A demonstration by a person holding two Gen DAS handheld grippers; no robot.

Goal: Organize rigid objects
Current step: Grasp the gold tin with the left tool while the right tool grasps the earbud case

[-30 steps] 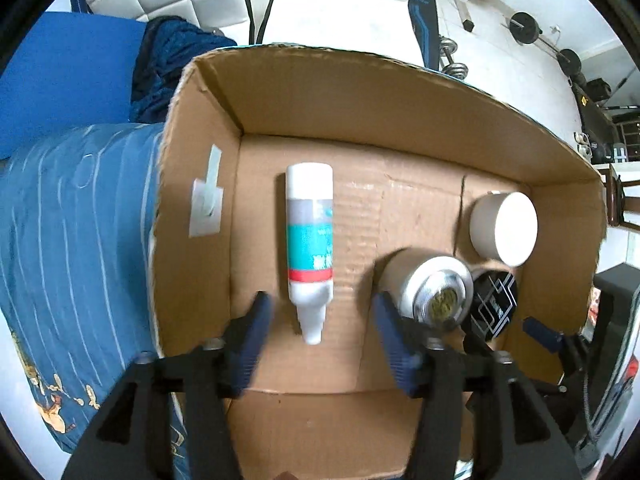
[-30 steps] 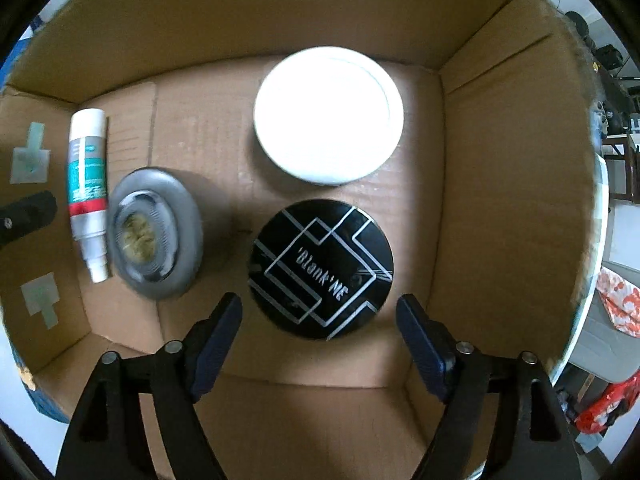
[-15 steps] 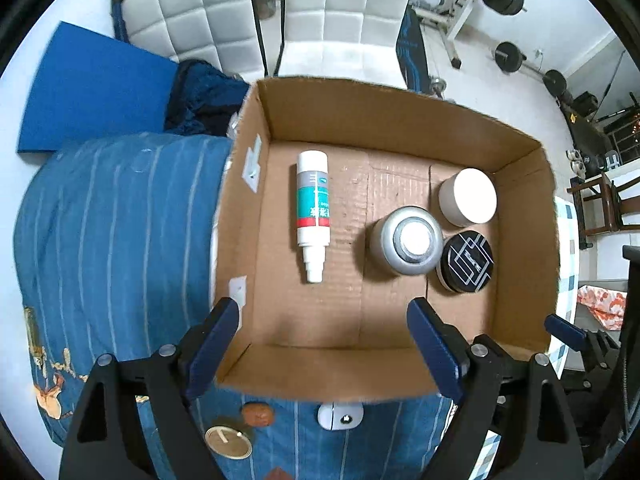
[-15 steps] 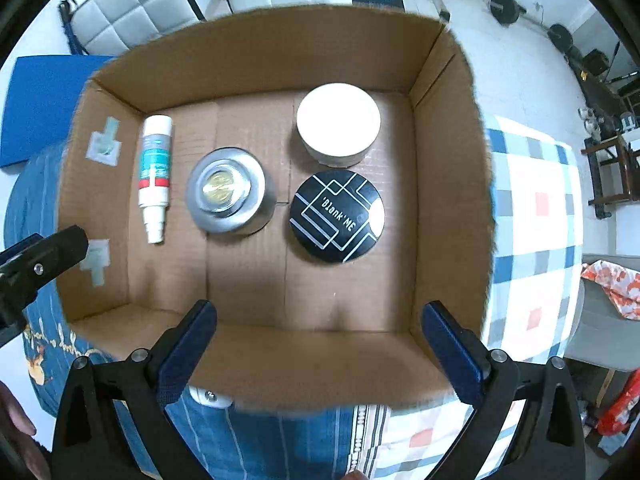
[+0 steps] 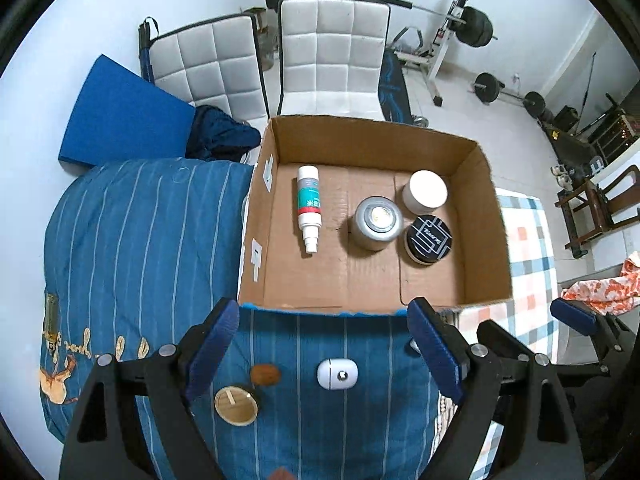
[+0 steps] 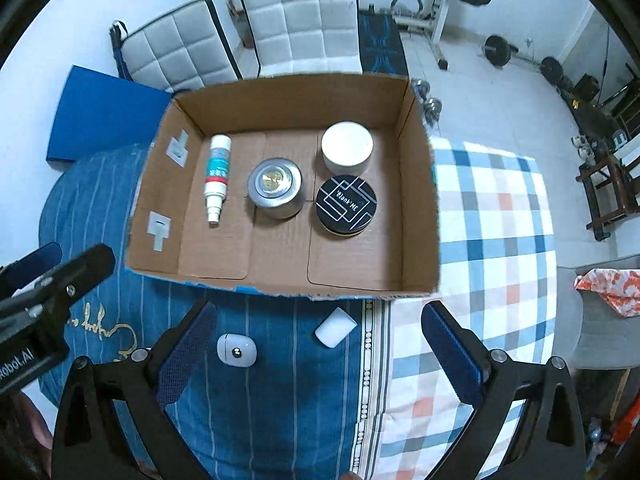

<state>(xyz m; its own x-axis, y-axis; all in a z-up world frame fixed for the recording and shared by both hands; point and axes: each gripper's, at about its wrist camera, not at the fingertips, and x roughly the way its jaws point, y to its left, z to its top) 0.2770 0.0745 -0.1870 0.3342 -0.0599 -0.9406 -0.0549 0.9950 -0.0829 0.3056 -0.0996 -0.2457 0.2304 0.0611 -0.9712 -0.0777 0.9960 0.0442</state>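
Inside the cardboard box [image 6: 416, 208] a spray bottle [image 6: 217, 178] lies flat beside a silver tin [image 6: 275, 191], a white jar [image 6: 346, 147] and a black-lidded jar [image 6: 346, 205]. On the blue bedspread [image 5: 132, 248] in front sit a white earbud case [image 6: 236, 352] and a wooden disc [image 5: 235, 407]. The left gripper [image 5: 320, 352] and right gripper [image 6: 316, 360] both hover spread wide, holding nothing.

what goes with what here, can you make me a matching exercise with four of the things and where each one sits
Things:
1. spray bottle
2. silver tin
3. black jar
4. earbud case

Places:
A. on the blue bedding, outside the box
B. in the box, in front of the white jar
C. lying flat near the box's left wall
D. middle of the box floor

Pairs: 1-C, 2-D, 3-B, 4-A
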